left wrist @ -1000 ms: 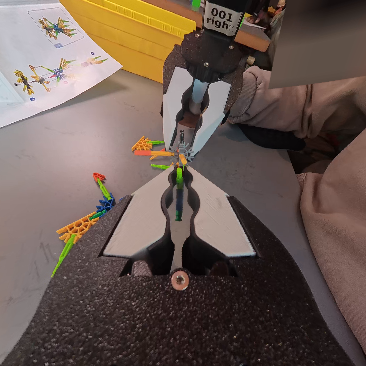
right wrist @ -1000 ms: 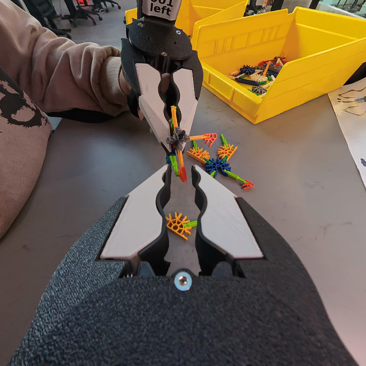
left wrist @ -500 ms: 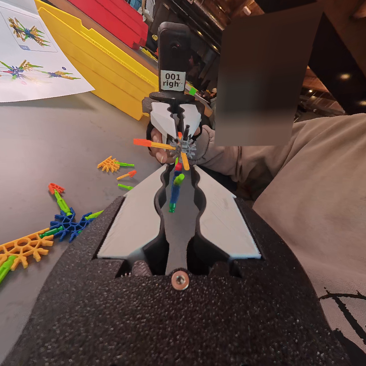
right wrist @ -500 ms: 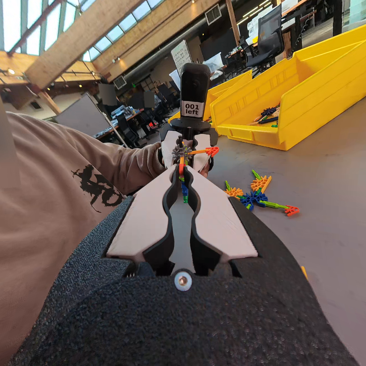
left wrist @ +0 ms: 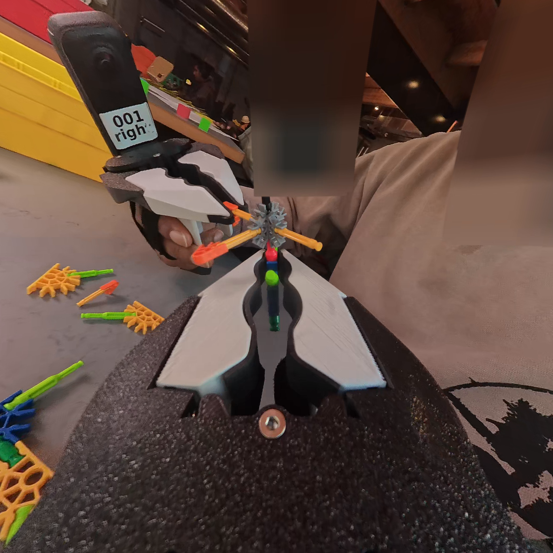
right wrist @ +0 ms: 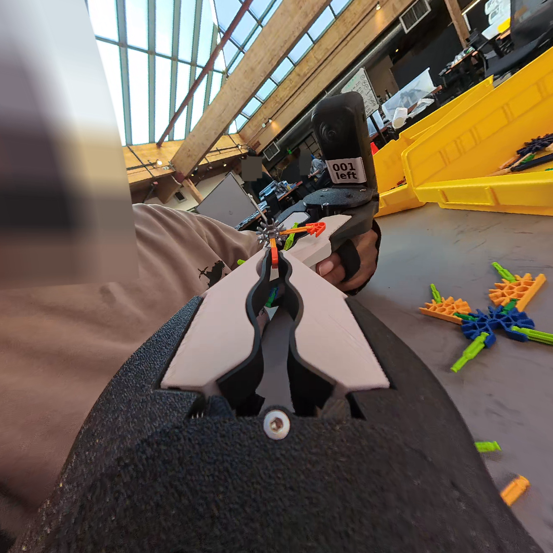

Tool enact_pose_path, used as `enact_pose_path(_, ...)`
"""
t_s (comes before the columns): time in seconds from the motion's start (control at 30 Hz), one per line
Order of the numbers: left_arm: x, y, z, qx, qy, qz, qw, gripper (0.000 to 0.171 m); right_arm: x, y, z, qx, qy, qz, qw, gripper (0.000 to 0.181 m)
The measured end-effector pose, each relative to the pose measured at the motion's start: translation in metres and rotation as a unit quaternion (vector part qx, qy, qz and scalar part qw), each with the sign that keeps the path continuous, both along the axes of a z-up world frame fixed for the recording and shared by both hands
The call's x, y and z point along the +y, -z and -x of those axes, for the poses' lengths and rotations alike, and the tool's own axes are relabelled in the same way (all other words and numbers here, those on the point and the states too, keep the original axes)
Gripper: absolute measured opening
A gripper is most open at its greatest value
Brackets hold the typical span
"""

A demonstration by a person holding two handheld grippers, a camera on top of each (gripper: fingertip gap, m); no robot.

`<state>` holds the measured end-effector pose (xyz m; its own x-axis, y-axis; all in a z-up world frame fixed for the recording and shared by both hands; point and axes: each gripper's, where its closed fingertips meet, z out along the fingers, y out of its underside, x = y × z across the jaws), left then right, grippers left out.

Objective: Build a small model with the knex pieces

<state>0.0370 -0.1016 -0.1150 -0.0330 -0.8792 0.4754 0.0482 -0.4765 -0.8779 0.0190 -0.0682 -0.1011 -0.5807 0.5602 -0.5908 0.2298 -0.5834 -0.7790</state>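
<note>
- Both grippers now ride higher above the bench than a second ago, carrying the rod-and-hub model up with them. The right gripper's jaws, open back then, have since closed on it.
- Left gripper: jaws nearly closed, tips pinching the model's stem of red and blue pieces just under the grey hub. A blue rod with a green tip runs back through the hollow between them.
- Right gripper: jaws closed on the red-orange end piece of one orange rod. In the left wrist view it comes in from the side.
- Two more orange rods stick out of the hub, free of both jaws.
- Orange fan pieces with green rods and a blue hub lie loose on the bench, well apart from the jaws.
- Yellow bins stand beyond.
</note>
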Motion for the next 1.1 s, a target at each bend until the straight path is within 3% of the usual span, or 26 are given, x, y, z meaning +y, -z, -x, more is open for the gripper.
enact_pose_path(0.3,0.001,0.013,-0.001,0.027,0.009,0.027,0.999,0.005,-0.010,0.015,0.002,-0.023,-0.002,-0.070,0.997,0.008)
enact_pose_path(0.4,0.004,0.016,0.000,0.037,0.001,0.028,0.999,0.006,-0.013,0.016,0.004,-0.018,0.006,-0.095,0.995,0.000)
enact_pose_path(0.73,0.036,0.009,0.028,0.031,-0.095,0.025,0.995,0.014,0.008,0.024,0.010,-0.040,0.076,-0.142,0.986,0.000)
enact_pose_path(0.93,0.035,0.014,0.024,0.056,-0.099,0.023,0.993,0.006,0.016,0.031,0.013,-0.055,0.103,-0.169,0.979,0.004)
enact_pose_path(1.1,0.028,0.012,0.022,0.066,-0.083,0.024,0.994,0.005,0.009,0.028,0.010,-0.039,0.085,-0.172,0.981,0.003)
